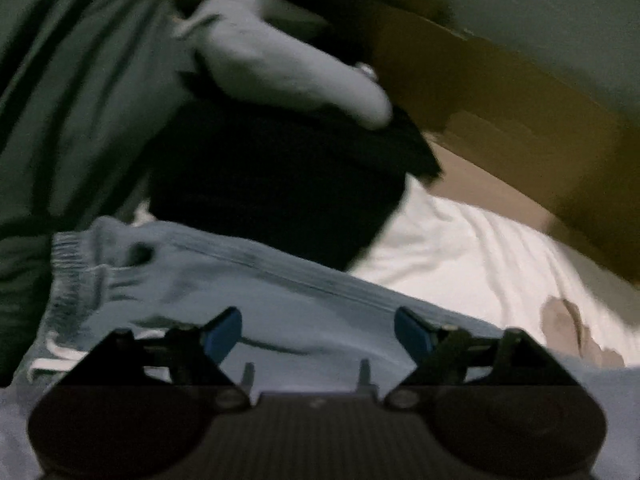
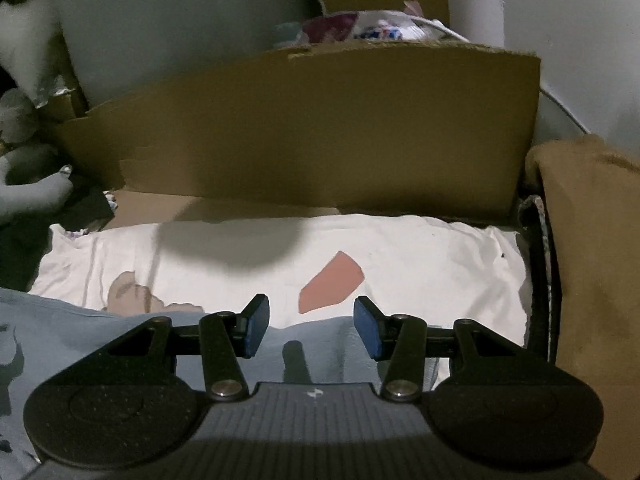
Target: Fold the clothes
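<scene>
Left wrist view: your left gripper [image 1: 318, 334] hangs w/ jaws wide, nothing between the blue pads [image 1: 222, 334]. Under it lie the light-blue pants [image 1: 224, 280], elastic waistband at the left, drawstring showing. Only this view gives you the black garment [image 1: 276, 192] just beyond the pants, a grey sleeve [image 1: 288, 68] draped over it, and a dark green cloth [image 1: 76, 88] at far left. White sheet [image 1: 460, 256] to the right, w/ a cardboard panel [image 1: 500, 92] rising behind it. Pic is blurred, so small details can't be told.

Right wrist view: your right gripper [image 2: 312, 326] sits w/ jaws about half apart, 2 blue pads [image 2: 256, 328] bare, holding nothing. Pants [image 2: 100, 332] fill the near left and run under the tool. Only here you get the pink patch [image 2: 332, 282] on the sheet [image 2: 440, 264], the tan cushion [image 2: 592, 260] at right, and the printed clutter [image 2: 376, 28] behind the cardboard [image 2: 320, 132].

Count: 2 grippers, 1 pants, 1 black garment, 1 sheet.
</scene>
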Demonstrator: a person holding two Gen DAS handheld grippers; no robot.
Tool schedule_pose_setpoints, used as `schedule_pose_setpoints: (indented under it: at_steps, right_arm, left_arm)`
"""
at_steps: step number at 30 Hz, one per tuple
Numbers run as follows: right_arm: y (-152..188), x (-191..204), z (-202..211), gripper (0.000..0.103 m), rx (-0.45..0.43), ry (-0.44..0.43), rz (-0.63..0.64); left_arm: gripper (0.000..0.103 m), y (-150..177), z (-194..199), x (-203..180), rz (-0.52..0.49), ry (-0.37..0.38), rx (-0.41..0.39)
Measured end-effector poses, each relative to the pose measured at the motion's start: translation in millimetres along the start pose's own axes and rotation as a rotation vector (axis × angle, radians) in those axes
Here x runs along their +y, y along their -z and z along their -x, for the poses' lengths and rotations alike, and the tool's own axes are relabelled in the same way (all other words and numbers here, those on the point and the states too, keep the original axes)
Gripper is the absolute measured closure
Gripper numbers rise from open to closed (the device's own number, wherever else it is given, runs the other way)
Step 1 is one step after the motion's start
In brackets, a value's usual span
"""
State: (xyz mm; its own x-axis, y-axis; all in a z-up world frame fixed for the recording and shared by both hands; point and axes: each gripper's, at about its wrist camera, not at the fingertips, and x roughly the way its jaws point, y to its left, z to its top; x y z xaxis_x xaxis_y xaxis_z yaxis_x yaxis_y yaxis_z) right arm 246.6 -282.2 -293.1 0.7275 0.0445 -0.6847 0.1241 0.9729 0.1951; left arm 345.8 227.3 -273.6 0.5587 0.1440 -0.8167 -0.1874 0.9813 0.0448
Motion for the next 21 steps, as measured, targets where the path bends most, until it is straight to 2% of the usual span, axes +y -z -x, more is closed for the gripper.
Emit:
schedule_pose_setpoints:
  at_steps: [3, 9, 13, 17, 21]
  right_arm:
    - [-1, -9, -9, 0.049, 0.009, 0.002, -0.014]
    - [1, -24, -26, 0.049, 0.041, 0.01, -0.011]
    - [9, -38, -38, 0.049, 0.072, -0.008, -0.071]
    - [19, -49, -45, 0.049, 0.115, -0.032, -0.182]
    - [22, -47, -54, 0.049, 0.129, -0.018, -0.146]
  left_arm:
    - [0.018, -2, 2, -16, -0.029, 0.003, -0.02]
    - [0.017, -6, -9, -35, 0.056, 0.062, -0.018]
    - [0.017, -3, -17, -51, 0.089, 0.091, -0.015]
    - [0.017, 1, -21, -64, 0.075, 0.11, -0.021]
    - [0.017, 2, -22, -72, 0.054, 0.124, -0.027]
